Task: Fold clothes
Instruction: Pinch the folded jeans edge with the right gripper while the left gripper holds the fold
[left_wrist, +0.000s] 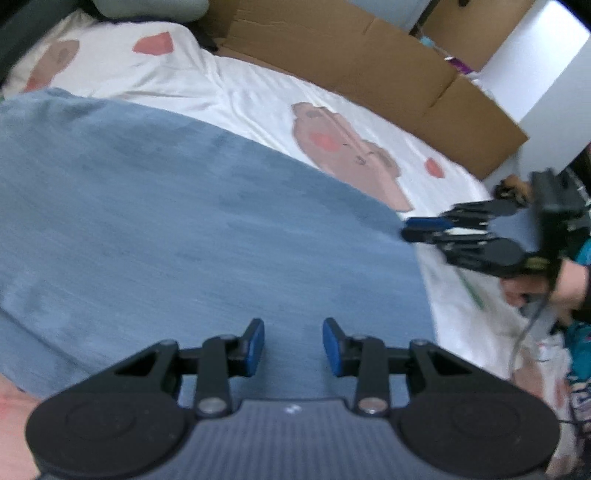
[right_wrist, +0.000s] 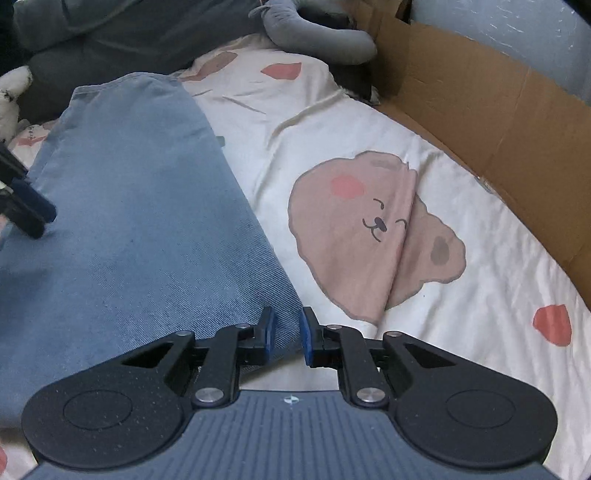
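A blue denim garment (left_wrist: 184, 221) lies spread flat on a white bedsheet with bear prints (left_wrist: 258, 96). My left gripper (left_wrist: 293, 345) hovers over the denim's near part, open, with nothing pinched between its blue pads. In the right wrist view the denim (right_wrist: 129, 221) runs from the far left to the near middle. My right gripper (right_wrist: 287, 334) is at its near right edge, pads narrowly apart and shut on that edge. From the left wrist view the right gripper (left_wrist: 406, 229) meets the denim's right border, held by a person's hand (left_wrist: 569, 280). The left gripper (right_wrist: 44, 221) shows at the left edge.
A brown cardboard sheet (right_wrist: 498, 110) stands along the bed's far right side (left_wrist: 369, 55). Grey soft items (right_wrist: 314, 33) and a white plush toy (right_wrist: 11, 96) lie at the head of the bed. The bear-print sheet (right_wrist: 461, 314) stretches to the right of the denim.
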